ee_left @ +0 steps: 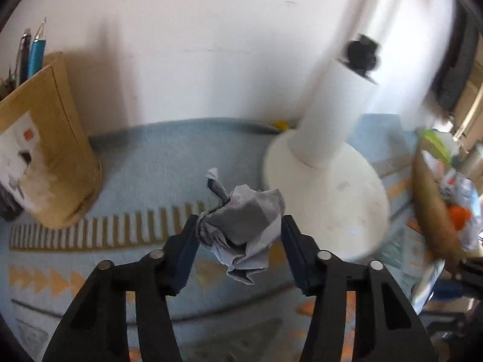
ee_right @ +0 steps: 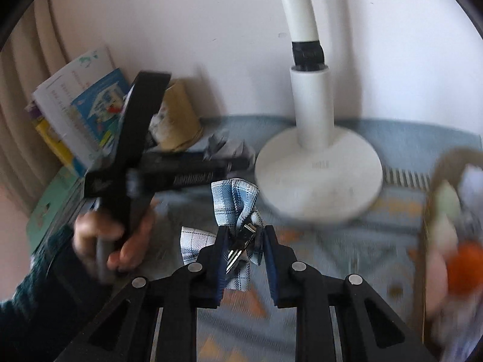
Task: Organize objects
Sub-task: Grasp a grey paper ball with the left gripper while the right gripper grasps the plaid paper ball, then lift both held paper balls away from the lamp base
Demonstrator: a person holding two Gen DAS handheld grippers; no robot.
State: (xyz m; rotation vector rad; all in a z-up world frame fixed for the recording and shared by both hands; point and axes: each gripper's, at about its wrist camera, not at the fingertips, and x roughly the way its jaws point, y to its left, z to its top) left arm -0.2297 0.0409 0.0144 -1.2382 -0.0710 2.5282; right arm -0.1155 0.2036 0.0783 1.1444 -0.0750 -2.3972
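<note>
One pale blue woven cloth with orange triangles (ee_left: 145, 163) covers the table, and one white lamp with a round flat base (ee_left: 326, 193) stands on it against the wall. One brown cardboard holder (ee_left: 45, 150) sits at the left with two pens (ee_left: 31, 51); only the right wrist view shows the stack of books (ee_right: 75, 114) behind it. One basket of oddments (ee_left: 437, 199) fills the right edge. The left gripper (ee_left: 240, 226) is clamped on one crumpled ball of grey and white paper (ee_left: 241, 229), squeezed between both pads. The right gripper (ee_right: 244, 241) pinches one blue plaid fabric piece with a metal clip (ee_right: 238, 211). The person's hand (ee_right: 114, 235) shows only there.
</note>
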